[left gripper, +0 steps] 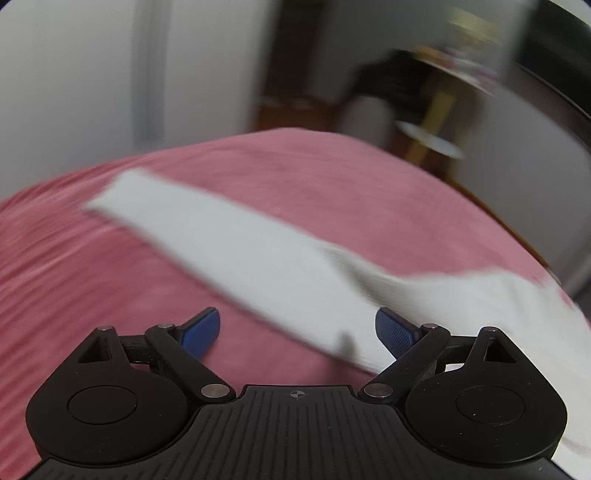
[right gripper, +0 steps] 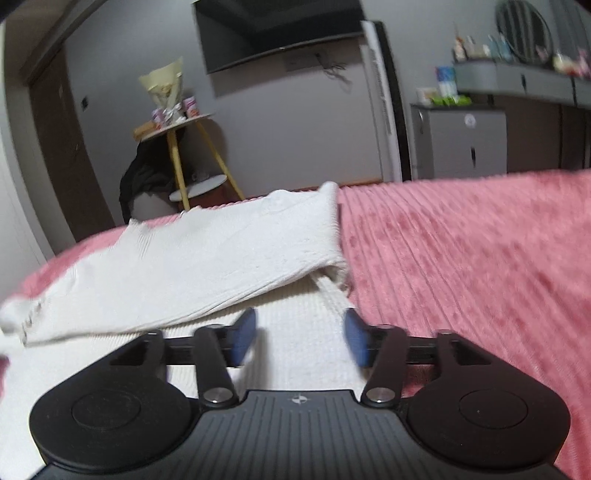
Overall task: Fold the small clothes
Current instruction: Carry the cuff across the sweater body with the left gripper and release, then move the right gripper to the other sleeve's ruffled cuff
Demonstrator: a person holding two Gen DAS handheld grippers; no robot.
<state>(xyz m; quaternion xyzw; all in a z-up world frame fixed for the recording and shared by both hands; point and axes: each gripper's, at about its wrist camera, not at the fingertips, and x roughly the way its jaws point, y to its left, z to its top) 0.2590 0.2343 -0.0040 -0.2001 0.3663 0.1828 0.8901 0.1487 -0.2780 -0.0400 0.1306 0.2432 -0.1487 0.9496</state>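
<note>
A white knit garment (left gripper: 258,254) lies on a pink bedspread (left gripper: 92,277). In the left wrist view a long sleeve stretches away to the upper left, blurred by motion. My left gripper (left gripper: 297,334) is open and empty, just above the sleeve's near part. In the right wrist view the garment (right gripper: 207,254) has one part folded over onto another. My right gripper (right gripper: 299,338) is open and empty, its blue pads (right gripper: 243,338) over the garment's lower layer near its right edge.
The pink bedspread (right gripper: 480,277) spreads wide to the right. Beyond the bed stand a small round table on yellow legs (right gripper: 177,129), a dark door (right gripper: 55,147), a wall television (right gripper: 280,33) and a grey cabinet (right gripper: 461,140).
</note>
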